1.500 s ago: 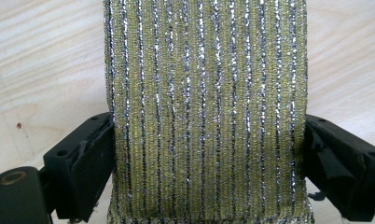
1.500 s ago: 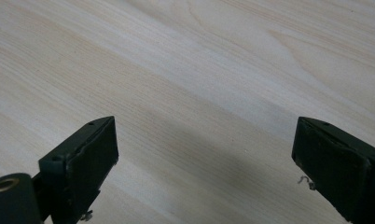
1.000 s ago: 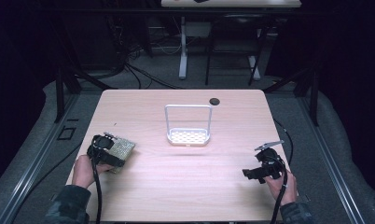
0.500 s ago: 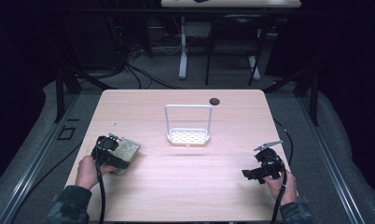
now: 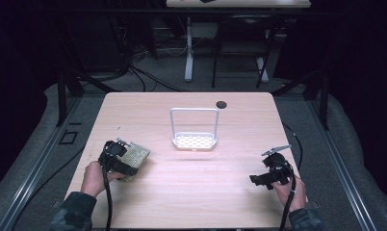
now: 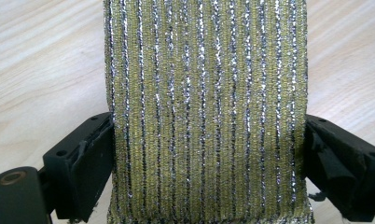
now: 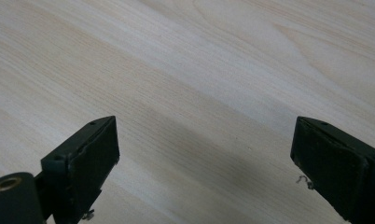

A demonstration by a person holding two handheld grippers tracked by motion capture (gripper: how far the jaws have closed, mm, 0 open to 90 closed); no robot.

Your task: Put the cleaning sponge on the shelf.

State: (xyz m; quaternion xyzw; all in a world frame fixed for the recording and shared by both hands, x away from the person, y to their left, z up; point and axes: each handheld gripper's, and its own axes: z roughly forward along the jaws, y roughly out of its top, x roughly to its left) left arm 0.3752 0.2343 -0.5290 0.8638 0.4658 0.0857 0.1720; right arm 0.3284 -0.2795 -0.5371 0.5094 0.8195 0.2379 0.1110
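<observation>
A pale wooden desk (image 5: 191, 192) takes up the middle of the high view, with grey floor and dark cables around it. Near the middle of the desk stands a white rack (image 5: 194, 129): a perforated tray with a tall wire hoop rising from its far side. Behind it, close to the far edge, lies a small black round thing (image 5: 221, 104), too small to tell what it is.

At the near left, the left hand-held gripper (image 5: 118, 156) is grasping a scouring sponge (image 5: 134, 157), gold-green with glittering silver stripes. The sponge sits at the left part of the desk, well apart from the rack. In the left gripper view the sponge (image 6: 206, 112) runs up between the two black jaws, both pressing against its long sides, the desk showing on either side of it. The person's left hand (image 5: 96, 175) wraps the handle, and a black cable trails back off the near edge.

At the near right, the right hand-held gripper (image 5: 259, 179) is released, held in the right hand (image 5: 290, 190) with a grey plate on top. In the right gripper view its jaws stand wide apart over bare wood grain (image 7: 199, 84), with nothing between them.
</observation>
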